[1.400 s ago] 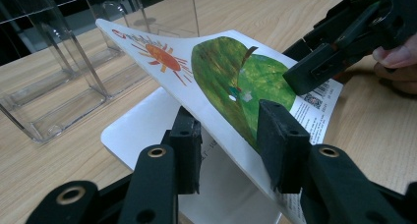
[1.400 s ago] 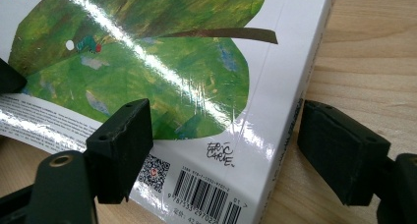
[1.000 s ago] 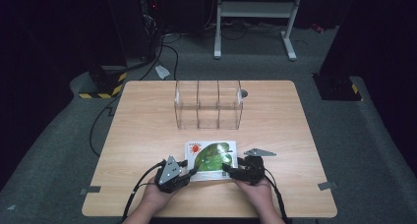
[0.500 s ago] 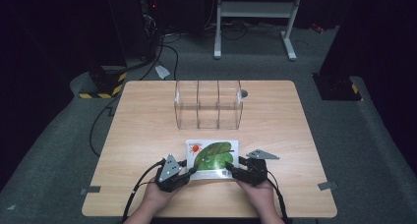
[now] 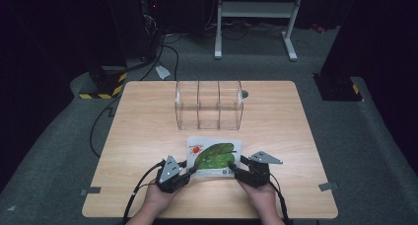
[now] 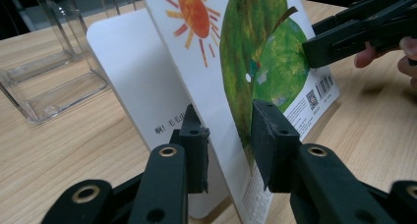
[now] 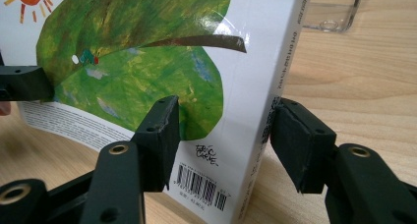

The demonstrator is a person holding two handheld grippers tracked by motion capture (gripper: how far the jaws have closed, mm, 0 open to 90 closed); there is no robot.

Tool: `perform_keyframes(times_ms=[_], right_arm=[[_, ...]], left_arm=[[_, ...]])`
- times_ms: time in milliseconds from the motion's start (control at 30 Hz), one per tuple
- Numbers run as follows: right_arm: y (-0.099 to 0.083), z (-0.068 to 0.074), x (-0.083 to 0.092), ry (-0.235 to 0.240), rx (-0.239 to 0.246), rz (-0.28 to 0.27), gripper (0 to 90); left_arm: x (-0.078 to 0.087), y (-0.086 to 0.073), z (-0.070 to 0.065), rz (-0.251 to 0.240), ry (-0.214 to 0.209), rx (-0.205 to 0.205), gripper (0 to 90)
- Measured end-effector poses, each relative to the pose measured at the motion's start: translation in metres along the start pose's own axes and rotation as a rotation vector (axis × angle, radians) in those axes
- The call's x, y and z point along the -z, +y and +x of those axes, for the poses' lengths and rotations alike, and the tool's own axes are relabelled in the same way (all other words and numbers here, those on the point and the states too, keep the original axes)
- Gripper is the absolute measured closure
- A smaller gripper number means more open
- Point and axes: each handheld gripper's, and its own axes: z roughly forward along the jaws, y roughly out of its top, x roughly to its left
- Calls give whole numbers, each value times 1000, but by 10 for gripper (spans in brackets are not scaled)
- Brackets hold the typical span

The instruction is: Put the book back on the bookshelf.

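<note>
A picture book (image 5: 214, 156) with a green leaf and an orange sun on its cover lies near the table's front edge. My left gripper (image 5: 190, 171) is shut on the cover's left edge (image 6: 231, 101) and holds the cover raised off a white page (image 6: 133, 76). My right gripper (image 5: 235, 168) is at the book's right side. Its jaws have just been closing around the spine (image 7: 265, 86), one pad on the printed cover and the other against the spine's outer edge. The right gripper (image 6: 314, 47) also shows across the cover in the left gripper view.
A clear plastic organizer (image 5: 209, 106) with three compartments stands upright at mid-table, just beyond the book. The wooden table (image 5: 148, 126) is bare on either side. A black cable (image 5: 143, 180) trails from the left gripper toward the front edge.
The right gripper has edged a little closer to the book's right side. The book and the left hand stay where they were.
</note>
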Motion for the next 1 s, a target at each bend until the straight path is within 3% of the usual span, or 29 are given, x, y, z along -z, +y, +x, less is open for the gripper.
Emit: perform_keyframes(times_ms=[167,333,600,1000], right_arm=[[0,2,3,-8,15,-18,447],[1,3,7,-21,25,-46,447],[0,6,9,-31,63,-47,446],[-1,9,12,-37,90,-59,445]], left_arm=[[-1,-1,0,3,7,-5,690],[-4,-3,-1,37,20,-15,708],[-7,-6,1,51,25,-16,708],[-13,-10,0,90,42,-49,703]])
